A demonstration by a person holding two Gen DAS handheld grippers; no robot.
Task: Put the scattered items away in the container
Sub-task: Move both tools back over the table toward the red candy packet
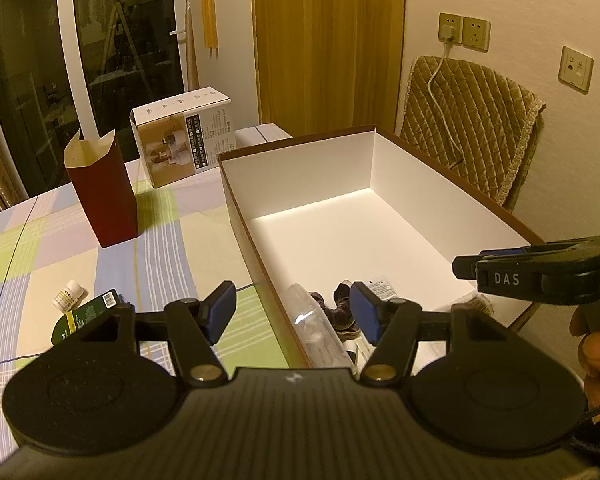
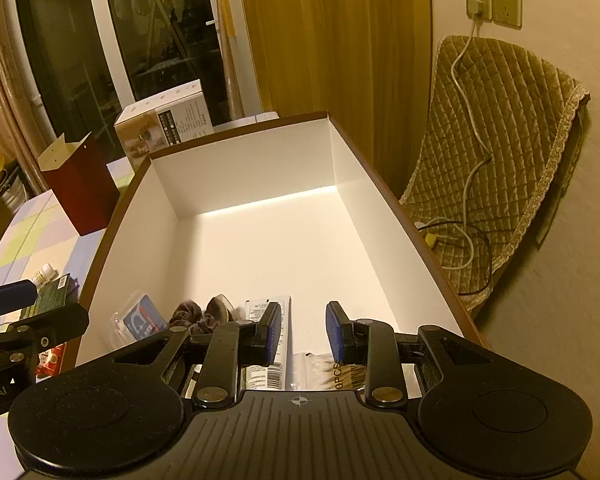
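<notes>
Left tool (image 1: 293, 307): pads spread, nothing between them, straddling the near-left rim of the box (image 1: 236, 208). Right tool (image 2: 303, 330): pads apart, gripping nothing, above the box's near end.

In box: scrunchie (image 2: 198, 316), clear packet (image 2: 140, 320), white tube (image 2: 274, 320), all at the near end.

On tabletop (image 1: 40, 240), left of box: white bottle (image 1: 69, 294), green packet (image 1: 86, 316); red bag (image 1: 100, 196) stands beyond them.

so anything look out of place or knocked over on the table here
Yes: a small white bottle lies on its side on the tablecloth, beside a dark green packet, both outside the white box. Nothing looks spilled or damaged.
</notes>
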